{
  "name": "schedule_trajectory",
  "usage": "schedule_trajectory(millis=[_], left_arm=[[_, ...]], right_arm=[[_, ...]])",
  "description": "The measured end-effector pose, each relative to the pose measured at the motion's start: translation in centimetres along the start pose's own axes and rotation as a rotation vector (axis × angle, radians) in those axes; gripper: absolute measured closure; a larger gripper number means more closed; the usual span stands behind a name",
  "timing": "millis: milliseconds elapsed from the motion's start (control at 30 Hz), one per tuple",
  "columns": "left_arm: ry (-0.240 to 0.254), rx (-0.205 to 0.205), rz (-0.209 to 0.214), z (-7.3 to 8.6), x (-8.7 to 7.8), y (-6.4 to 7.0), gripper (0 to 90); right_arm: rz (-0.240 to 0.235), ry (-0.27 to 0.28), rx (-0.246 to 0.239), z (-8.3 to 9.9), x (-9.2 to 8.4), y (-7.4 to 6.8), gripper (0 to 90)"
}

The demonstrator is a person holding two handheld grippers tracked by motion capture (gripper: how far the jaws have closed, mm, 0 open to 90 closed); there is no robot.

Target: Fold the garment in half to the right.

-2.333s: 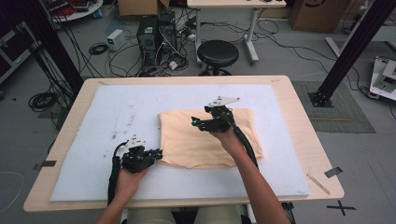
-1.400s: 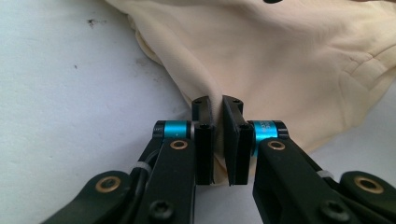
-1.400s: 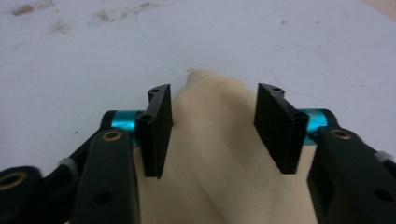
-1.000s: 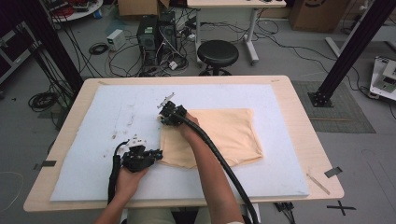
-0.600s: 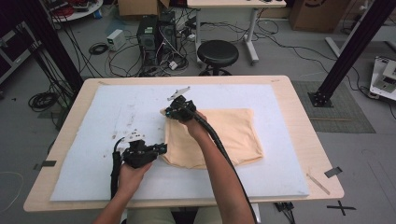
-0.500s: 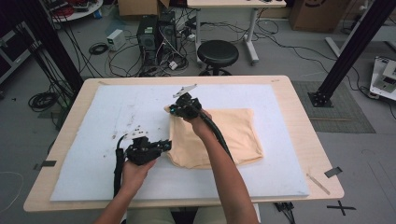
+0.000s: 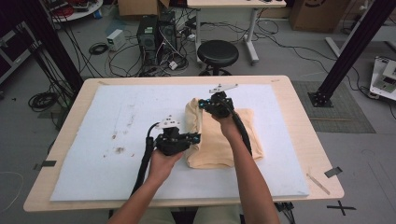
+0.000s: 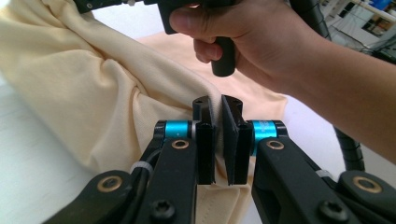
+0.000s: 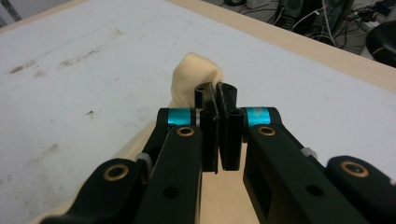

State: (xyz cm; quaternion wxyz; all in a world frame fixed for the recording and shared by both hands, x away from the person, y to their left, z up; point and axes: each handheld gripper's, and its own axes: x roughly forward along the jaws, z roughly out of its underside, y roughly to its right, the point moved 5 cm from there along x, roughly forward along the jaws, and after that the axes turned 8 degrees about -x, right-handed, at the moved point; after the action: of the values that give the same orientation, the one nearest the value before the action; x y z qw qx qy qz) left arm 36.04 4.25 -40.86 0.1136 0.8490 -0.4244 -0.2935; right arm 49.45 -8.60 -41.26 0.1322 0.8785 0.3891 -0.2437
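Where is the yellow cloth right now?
In the high view the yellow cloth lies right of centre on the white mat. Its left edge is lifted, pinched by the left gripper near the person and the right gripper farther back.

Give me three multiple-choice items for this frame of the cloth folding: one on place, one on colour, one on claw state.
1. Where does the cloth lie on the white mat?
A. at its left edge
B. right of centre
C. hanging off the near edge

2. What colour is the cloth?
A. pale yellow
B. dark blue
C. red

3. How does the left claw stand?
A. wide open above the mat
B. shut on nothing
C. shut on a fold of the cloth

Answers:
1 B, since the high view shows the cloth right of the mat's middle, with bare mat to its left.
2 A, as all three views show a pale yellow fabric.
3 C, because the left gripper view shows fabric pinched between the pads; the right claw pinches a cloth corner likewise.
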Motion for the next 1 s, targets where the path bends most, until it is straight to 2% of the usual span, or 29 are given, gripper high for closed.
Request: schedule_trajectory(millis=[167, 333, 500, 667, 833, 1000], left_arm=[[-0.017, 0.021, 0.022, -0.7, 1.8, 1.5, 84.2], [-0.036, 0.043, 0.048, -1.1, 3.7, 2.8, 84.2], [-0.062, 0.046, 0.066, -1.1, 5.7, 3.7, 84.1], [-0.098, 0.056, 0.081, -0.8, 8.1, 4.4, 84.1], [-0.119, 0.031, 0.094, -0.8, 10.5, 5.0, 84.1], [-0.14, 0.053, 0.091, -1.1, 12.6, 6.1, 84.1]], right_arm=[[0.012, 0.043, 0.042, 0.8, -1.8, 1.6, 89.7], [0.037, 0.06, 0.067, 1.8, -3.5, 3.0, 89.8], [0.07, 0.051, 0.083, 3.1, -5.0, 4.6, 90.0], [0.107, 0.02, 0.123, 4.8, -6.1, 6.3, 89.9], [0.153, -0.003, 0.156, 6.4, -6.9, 7.9, 90.0], [0.181, -0.021, 0.182, 7.4, -7.4, 9.0, 90.0]])
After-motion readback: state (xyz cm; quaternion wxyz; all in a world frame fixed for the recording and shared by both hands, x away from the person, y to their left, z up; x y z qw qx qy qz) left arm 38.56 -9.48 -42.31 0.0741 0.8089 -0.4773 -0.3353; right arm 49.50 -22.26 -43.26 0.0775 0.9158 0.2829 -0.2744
